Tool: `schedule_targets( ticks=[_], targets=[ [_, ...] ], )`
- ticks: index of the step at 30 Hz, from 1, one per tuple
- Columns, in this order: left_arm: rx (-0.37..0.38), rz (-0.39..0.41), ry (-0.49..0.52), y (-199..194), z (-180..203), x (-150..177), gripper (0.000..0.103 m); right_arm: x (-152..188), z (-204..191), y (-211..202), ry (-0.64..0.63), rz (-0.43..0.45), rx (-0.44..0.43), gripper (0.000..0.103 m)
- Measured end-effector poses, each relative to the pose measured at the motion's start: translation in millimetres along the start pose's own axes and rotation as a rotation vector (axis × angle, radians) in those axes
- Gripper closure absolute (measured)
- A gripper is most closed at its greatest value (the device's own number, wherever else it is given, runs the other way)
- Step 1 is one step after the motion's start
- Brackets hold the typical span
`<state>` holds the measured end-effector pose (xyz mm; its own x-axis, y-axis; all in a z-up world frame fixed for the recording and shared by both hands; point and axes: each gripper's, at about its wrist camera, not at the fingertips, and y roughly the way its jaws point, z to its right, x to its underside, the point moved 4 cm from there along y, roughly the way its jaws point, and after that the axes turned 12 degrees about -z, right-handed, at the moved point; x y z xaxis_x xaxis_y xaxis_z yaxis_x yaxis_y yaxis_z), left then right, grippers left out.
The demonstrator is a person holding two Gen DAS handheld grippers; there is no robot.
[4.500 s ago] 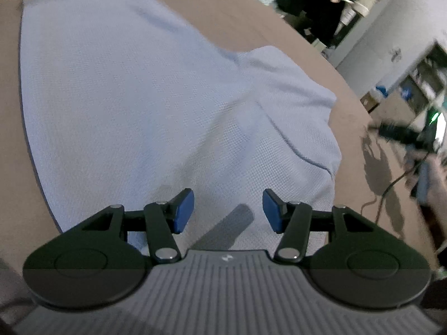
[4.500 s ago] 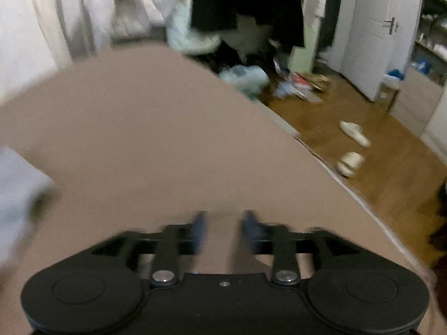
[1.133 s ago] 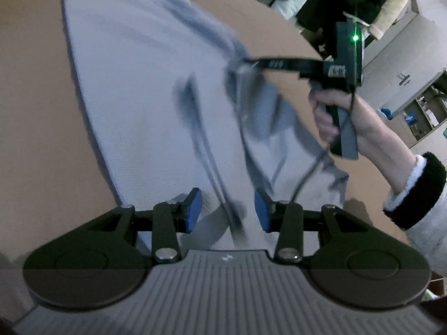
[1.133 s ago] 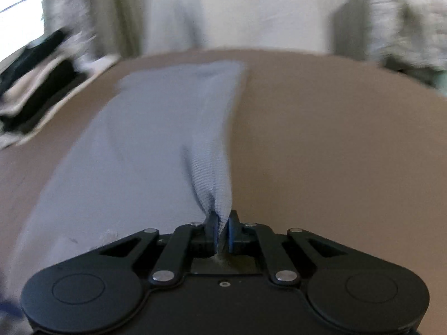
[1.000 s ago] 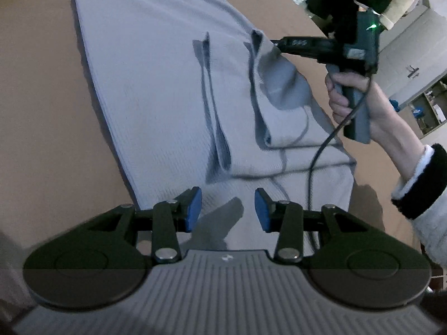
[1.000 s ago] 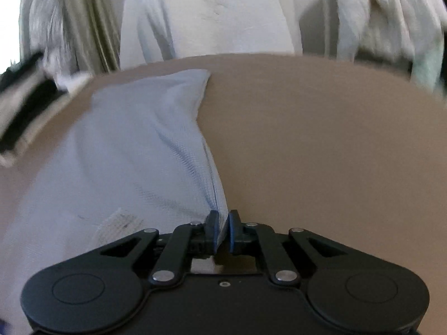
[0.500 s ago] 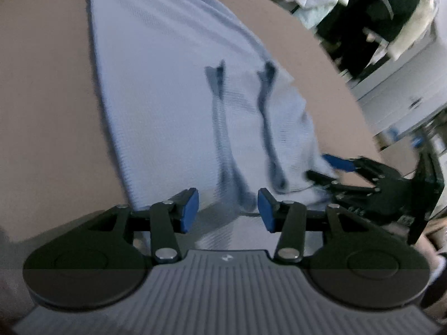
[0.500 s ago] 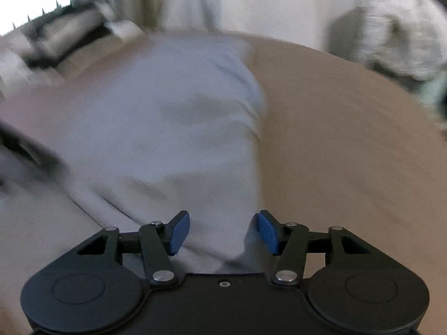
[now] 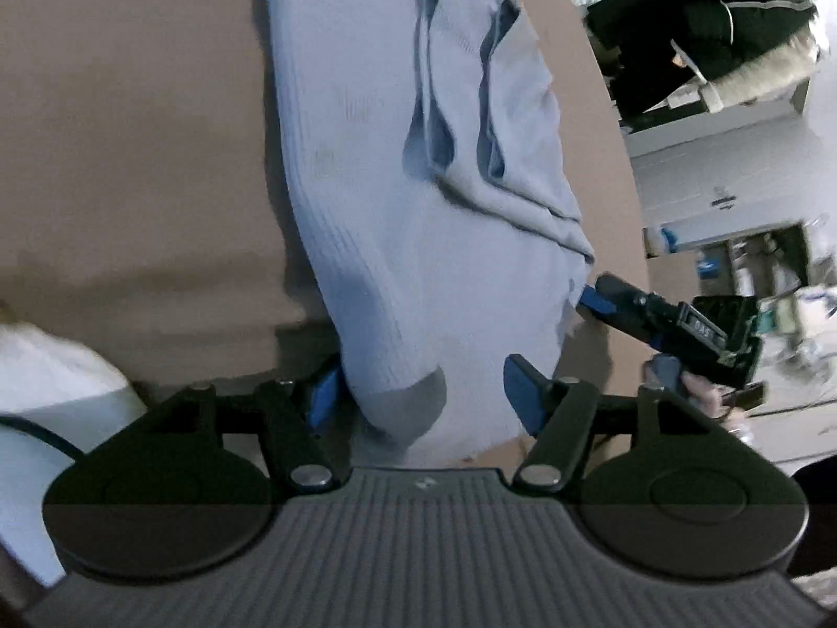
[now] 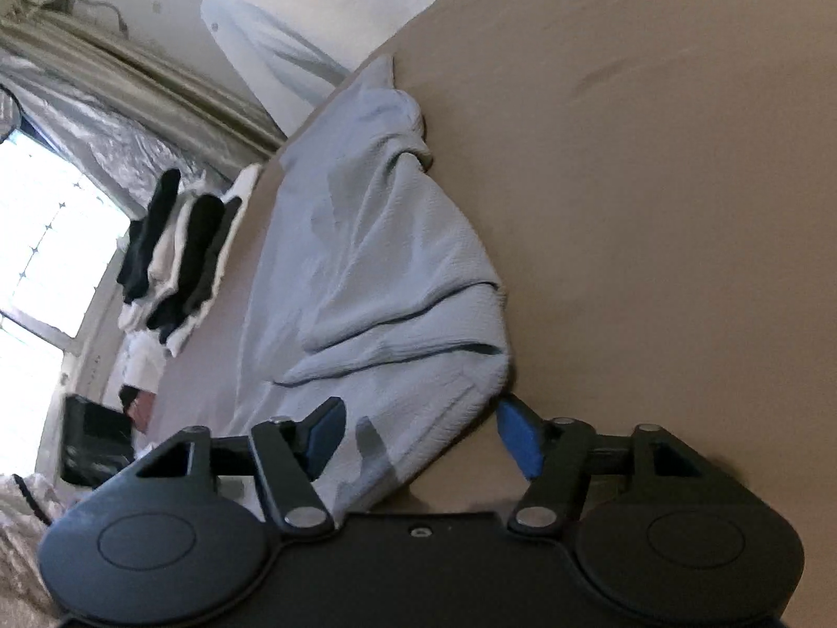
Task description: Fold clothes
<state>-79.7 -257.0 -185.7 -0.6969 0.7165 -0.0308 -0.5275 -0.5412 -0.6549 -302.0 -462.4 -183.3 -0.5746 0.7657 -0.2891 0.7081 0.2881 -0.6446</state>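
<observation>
Both the left gripper (image 9: pixel 418 397) and right gripper (image 10: pixel 418 432) are opening, pads clear, straddling the near hem of the light-blue knit garment (image 9: pixel 418 240) lying part-folded on the tan table (image 9: pixel 131 131), apparently for the next fold

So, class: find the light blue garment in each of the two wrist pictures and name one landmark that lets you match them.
Left wrist view: the light blue garment runs from the top centre down to the left gripper, its near end between the opening jaws.
Right wrist view: the garment lies centre-left, bunched, its near end between the opening jaws of the right gripper.
Shared landmark: the brown surface under it.
</observation>
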Motion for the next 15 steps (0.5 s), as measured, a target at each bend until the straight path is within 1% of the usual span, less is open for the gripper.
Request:
schedule_targets(
  ticks=[1, 2, 4, 6, 8, 9, 10, 12, 13, 14, 15],
  targets=[
    [-0.009, 0.006, 0.023, 2, 3, 0, 0.073, -3, 1, 3, 0.011, 0.016, -0.009, 0.028],
    [-0.02, 0.01, 0.05, 4, 7, -1, 0.092, -6, 2, 6, 0.025, 0.033, -0.019, 0.025],
    [-0.057, 0.045, 0.117, 5, 19, -2, 0.092, -25, 6, 13, 0.071, 0.08, -0.041, 0.025],
    [-0.068, 0.075, 0.161, 2, 30, -5, 0.092, -38, 14, 14, 0.141, 0.133, -0.084, 0.024],
    [-0.07, 0.109, 0.209, -7, 36, -3, 0.092, -46, 25, 14, 0.245, 0.169, -0.155, 0.024],
    [-0.064, 0.118, 0.22, -10, 37, -3, 0.092, -47, 28, 12, 0.265, 0.18, -0.184, 0.024],
    [-0.055, 0.121, 0.216, -11, 36, -4, 0.089, -48, 29, 10, 0.258, 0.181, -0.191, 0.024],
    [-0.047, 0.113, 0.175, -8, 30, -8, 0.07, -48, 22, 13, 0.198, 0.153, -0.15, 0.025],
    [-0.059, 0.102, 0.145, -6, 25, -10, 0.048, -47, 16, 17, 0.159, 0.129, -0.121, 0.025],
    [-0.073, 0.089, 0.112, -3, 20, -11, 0.038, -46, 10, 23, 0.119, 0.103, -0.091, 0.027],
    [-0.091, 0.078, 0.083, -2, 14, -11, 0.037, -44, 3, 28, 0.081, 0.081, -0.06, 0.03]
  ],
)
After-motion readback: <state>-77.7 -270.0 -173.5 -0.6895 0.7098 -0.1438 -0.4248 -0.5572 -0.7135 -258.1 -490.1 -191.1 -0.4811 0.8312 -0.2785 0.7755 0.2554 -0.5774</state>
